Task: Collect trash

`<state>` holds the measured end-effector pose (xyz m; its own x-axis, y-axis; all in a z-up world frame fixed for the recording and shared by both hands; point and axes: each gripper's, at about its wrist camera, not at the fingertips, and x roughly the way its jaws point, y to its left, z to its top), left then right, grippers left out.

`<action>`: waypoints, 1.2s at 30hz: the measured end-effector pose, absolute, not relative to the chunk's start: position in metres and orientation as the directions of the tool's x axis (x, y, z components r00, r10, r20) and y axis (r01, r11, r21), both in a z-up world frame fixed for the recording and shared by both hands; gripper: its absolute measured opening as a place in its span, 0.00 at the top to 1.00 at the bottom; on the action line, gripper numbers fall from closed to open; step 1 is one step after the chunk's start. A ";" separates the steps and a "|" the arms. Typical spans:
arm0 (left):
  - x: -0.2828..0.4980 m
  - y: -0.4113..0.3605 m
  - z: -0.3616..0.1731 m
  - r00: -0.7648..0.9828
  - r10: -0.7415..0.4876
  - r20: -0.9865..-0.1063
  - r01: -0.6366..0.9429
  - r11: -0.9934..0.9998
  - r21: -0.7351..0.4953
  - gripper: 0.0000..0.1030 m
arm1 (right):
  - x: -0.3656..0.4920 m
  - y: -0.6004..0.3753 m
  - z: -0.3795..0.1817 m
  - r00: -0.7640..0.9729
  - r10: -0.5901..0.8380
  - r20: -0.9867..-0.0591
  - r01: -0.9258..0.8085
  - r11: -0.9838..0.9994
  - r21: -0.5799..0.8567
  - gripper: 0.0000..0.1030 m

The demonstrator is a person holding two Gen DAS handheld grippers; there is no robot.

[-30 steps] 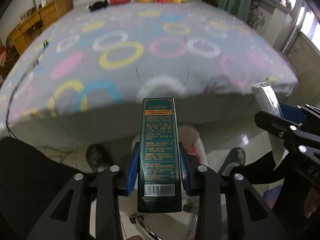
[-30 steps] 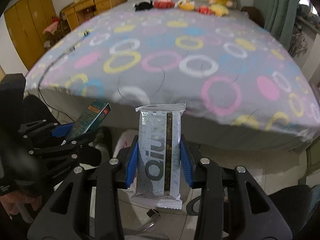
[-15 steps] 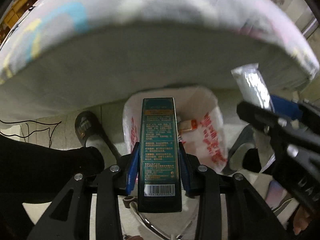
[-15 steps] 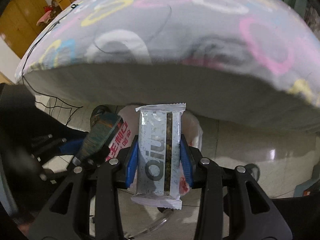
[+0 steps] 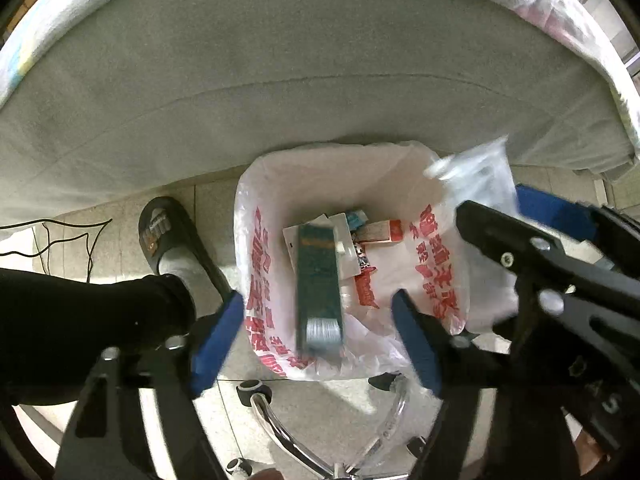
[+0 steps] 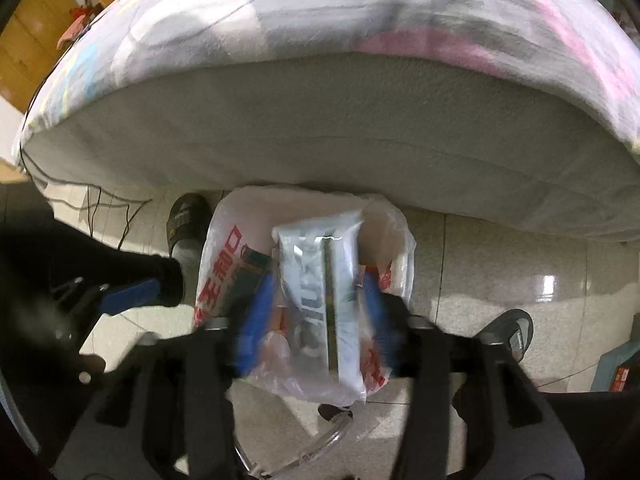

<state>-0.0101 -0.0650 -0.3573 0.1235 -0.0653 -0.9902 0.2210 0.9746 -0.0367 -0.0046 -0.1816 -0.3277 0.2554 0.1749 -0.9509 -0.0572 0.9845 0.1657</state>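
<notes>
A white plastic trash bag point(image 5: 260, 264) with red print stands open on the floor by the bed, with several wrappers and small boxes inside. My left gripper point(image 5: 320, 332) is open above it. The dark green box point(image 5: 318, 280), blurred, is loose between the fingers, over the bag's mouth. My right gripper point(image 6: 316, 312) hangs over the same bag point(image 6: 216, 280), its fingers slightly apart around the silver snack wrapper point(image 6: 320, 280); blur hides whether they still grip it. The right gripper point(image 5: 500, 220) and the wrapper point(image 5: 480, 176) also show at the right of the left wrist view.
The bed's grey side point(image 5: 320, 80) rises just behind the bag. The person's slippered foot point(image 5: 168, 240) is left of the bag, a shoe point(image 6: 512, 332) to the right. A chrome chair base point(image 5: 320, 432) lies below. A cable point(image 6: 112, 208) trails on the tiled floor.
Both grippers tilted down from the bed to the trash bag. My left gripper opened and let go of the green box, which is dropping into the bag. The right fingers have spread slightly.
</notes>
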 end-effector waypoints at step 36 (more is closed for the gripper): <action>-0.012 -0.060 -0.320 0.224 -0.089 -0.970 0.208 0.977 -0.042 0.19 | -0.021 -0.201 -0.287 0.319 0.157 -0.935 0.025 0.984 0.174 0.24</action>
